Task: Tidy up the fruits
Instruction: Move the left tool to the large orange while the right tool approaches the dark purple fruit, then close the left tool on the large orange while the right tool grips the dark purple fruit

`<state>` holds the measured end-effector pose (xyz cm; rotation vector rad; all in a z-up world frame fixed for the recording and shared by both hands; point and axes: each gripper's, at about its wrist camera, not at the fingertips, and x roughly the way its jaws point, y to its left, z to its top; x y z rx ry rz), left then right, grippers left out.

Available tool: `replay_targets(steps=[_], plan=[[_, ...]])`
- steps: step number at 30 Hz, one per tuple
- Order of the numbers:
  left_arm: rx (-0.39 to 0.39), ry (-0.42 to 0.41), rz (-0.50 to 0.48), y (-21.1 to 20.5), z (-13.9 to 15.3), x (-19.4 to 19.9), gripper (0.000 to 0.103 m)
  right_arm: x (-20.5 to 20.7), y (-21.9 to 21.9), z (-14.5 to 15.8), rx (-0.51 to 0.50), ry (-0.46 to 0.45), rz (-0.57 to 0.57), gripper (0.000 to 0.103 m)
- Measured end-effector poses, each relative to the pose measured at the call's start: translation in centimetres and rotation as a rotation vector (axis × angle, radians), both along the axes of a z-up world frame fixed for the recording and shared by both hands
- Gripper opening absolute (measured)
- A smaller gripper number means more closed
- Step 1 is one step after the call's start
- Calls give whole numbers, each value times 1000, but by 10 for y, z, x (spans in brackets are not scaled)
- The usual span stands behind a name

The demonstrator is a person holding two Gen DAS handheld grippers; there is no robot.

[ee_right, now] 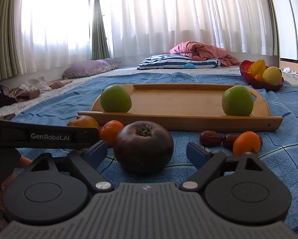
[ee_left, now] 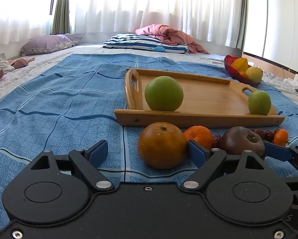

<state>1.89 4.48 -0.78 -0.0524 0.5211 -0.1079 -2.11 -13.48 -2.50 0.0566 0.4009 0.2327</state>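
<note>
A brownish-orange round fruit (ee_left: 162, 145) lies on the blue cloth between the fingers of my left gripper (ee_left: 147, 145). The jaws stand wide: its right pad is close beside the fruit, its left pad well apart. My right gripper (ee_right: 146, 145) stands open around a dark purple fruit (ee_right: 143, 146), with gaps on both sides. Two green apples (ee_left: 164, 93) (ee_left: 259, 102) sit at the near corners of the wooden tray (ee_left: 198, 120). Two tangerines (ee_right: 111, 132) (ee_right: 246, 143) and dark red dates (ee_right: 210, 138) lie in front of the tray.
A red bowl (ee_right: 248, 75) with yellow and orange fruit stands at the back right on the blue cloth (ee_left: 59, 99). Pillows (ee_left: 145, 42), a pink blanket (ee_left: 169, 33) and loose clothes (ee_right: 33, 89) lie farther back. A hand shows at the right wrist view's left edge.
</note>
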Motion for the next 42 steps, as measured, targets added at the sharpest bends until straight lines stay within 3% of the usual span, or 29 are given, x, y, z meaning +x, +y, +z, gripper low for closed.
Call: replay_targets(steps=[12,16,22,31,35,42], plan=[[-32,-2,-28,3,-2,0,75,6,10,-2,4,23,-8,83],[-48,6,-37,3,1,-3,66,8,12,-3,5,25,-20,78],[-41,10,-40,2,0,-5,66,8,10,-4,6,28,-27,70],[-31,4,-24,-3,-4,-2,65,8,7,-4,17,26,-20,66],[-49,-11,-14,-6,-5,-3,51,7,5,-4,30,28,-24,66],[-30,-16,8,-13,-3,-3,51,3,2,-2,43,27,-23,65]])
